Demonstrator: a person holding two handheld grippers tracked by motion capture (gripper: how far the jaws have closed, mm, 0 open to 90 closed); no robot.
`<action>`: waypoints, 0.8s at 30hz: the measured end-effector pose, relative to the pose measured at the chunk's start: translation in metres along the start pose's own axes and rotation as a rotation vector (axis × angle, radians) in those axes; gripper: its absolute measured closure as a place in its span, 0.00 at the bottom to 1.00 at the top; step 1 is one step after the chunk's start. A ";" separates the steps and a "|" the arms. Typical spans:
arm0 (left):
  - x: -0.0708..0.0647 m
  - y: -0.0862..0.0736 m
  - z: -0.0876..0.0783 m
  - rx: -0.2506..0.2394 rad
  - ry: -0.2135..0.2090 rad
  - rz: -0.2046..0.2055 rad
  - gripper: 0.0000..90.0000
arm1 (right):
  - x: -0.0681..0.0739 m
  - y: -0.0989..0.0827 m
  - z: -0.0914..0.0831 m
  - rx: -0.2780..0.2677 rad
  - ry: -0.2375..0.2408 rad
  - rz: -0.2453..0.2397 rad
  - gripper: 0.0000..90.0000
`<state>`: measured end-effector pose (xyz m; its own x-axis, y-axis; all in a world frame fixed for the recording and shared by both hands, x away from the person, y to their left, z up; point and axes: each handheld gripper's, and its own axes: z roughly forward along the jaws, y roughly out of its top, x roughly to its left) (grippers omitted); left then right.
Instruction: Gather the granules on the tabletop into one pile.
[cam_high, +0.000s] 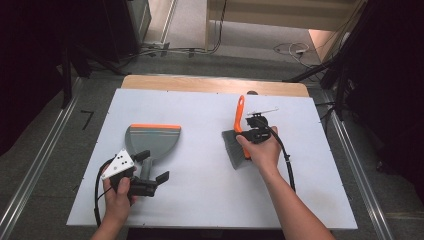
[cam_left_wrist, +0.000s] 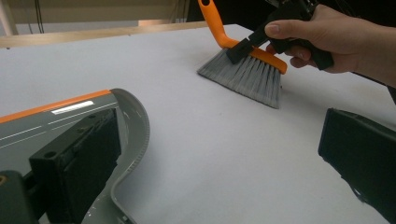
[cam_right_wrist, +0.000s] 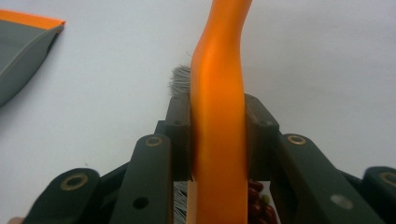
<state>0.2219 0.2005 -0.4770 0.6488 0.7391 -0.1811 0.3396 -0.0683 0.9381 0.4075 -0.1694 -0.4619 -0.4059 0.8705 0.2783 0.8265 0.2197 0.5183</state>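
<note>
Clamping the orange plastic handle of the grey-bristled hand brush (cam_high: 236, 142) at centre right, the right gripper (cam_high: 248, 131) angles its bristles to the white table (cam_high: 200, 195) for sweeping; the left gripper (cam_high: 152, 165), jaws spread, straddles the grey orange-lipped dustpan's (cam_high: 152, 140) handle at centre left, ready to steady it

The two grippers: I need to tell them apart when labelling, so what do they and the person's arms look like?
Both are black, two-jawed tools with flat rectangular pads. The left gripper carries a grey three-cornered plate with dark dots, and a black cable loops from it. The right gripper has no such plate in the high view; a thick black cable trails along the forearm. Both forearms are bare: no sleeves or gloves.
</note>
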 end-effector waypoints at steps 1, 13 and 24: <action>0.000 0.000 0.000 0.001 0.002 0.000 0.00 | -0.002 0.000 -0.001 0.002 -0.001 -0.002 0.74; 0.002 0.000 0.000 -0.003 0.000 -0.002 0.00 | -0.006 -0.001 -0.010 -0.026 0.055 -0.055 0.75; 0.001 0.000 0.001 -0.002 -0.002 -0.004 0.00 | -0.008 0.004 -0.052 -0.127 0.070 -0.134 0.75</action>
<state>0.2229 0.2009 -0.4775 0.6487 0.7380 -0.1858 0.3412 -0.0638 0.9378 0.3936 -0.1980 -0.4205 -0.5384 0.8038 0.2529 0.7093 0.2703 0.6510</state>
